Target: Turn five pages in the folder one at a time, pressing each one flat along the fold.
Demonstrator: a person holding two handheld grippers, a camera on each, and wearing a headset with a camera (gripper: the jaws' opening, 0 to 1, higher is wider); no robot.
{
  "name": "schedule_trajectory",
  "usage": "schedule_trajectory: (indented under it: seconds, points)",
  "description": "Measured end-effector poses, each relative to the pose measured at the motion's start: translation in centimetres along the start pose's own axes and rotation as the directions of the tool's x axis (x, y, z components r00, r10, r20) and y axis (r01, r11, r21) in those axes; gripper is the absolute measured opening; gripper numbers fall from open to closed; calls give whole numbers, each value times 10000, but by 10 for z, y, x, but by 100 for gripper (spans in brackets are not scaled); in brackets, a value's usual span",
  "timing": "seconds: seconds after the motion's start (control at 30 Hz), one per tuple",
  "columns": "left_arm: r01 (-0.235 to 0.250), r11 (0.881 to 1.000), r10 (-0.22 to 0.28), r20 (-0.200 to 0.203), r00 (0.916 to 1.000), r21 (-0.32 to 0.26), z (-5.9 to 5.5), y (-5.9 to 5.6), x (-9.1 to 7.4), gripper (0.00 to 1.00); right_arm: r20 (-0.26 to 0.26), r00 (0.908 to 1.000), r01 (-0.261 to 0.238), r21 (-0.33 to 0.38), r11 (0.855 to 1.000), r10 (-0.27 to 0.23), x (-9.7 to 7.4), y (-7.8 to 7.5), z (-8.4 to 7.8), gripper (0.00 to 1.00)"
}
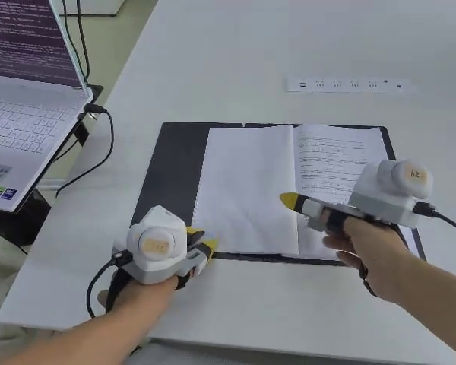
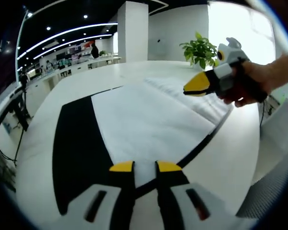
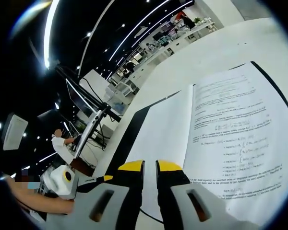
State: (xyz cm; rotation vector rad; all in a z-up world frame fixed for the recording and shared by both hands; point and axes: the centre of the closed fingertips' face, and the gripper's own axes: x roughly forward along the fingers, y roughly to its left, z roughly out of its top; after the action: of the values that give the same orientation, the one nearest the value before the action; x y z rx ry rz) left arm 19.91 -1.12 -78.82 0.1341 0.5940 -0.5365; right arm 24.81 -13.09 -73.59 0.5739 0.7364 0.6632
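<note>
A black folder (image 1: pixel 171 171) lies open on the white table. Its left page (image 1: pixel 243 190) is blank and its right page (image 1: pixel 334 152) is printed. My left gripper (image 1: pixel 204 247) rests at the folder's front edge by the blank page's lower left corner. In the left gripper view its yellow-tipped jaws (image 2: pixel 145 166) are shut over that page edge (image 2: pixel 144 124), holding nothing. My right gripper (image 1: pixel 289 201) hovers shut above the fold near the front, pointing left. Its own view has the jaws (image 3: pixel 150 166) over the fold, the printed page (image 3: pixel 235 134) to their right.
A laptop (image 1: pixel 23 99) stands on a raised stand at the left, with cables (image 1: pixel 99 144) trailing onto the table. A white power strip (image 1: pixel 346 84) lies beyond the folder. A potted plant (image 2: pixel 201 48) stands far off past the table.
</note>
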Motion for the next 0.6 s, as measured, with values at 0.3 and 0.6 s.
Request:
schedule_trajectory:
  seconds: [0.3,0.6]
  points:
    - [-42,9998,41,72,10000,201,0,1,0,15,-372,9991,-215,-148,9997,210,13,-5,8,8]
    - [-125,9997,124,50,9999,196,2,-1,0,16,-593,9977,-309,479,9984,337,41,-27,31,6]
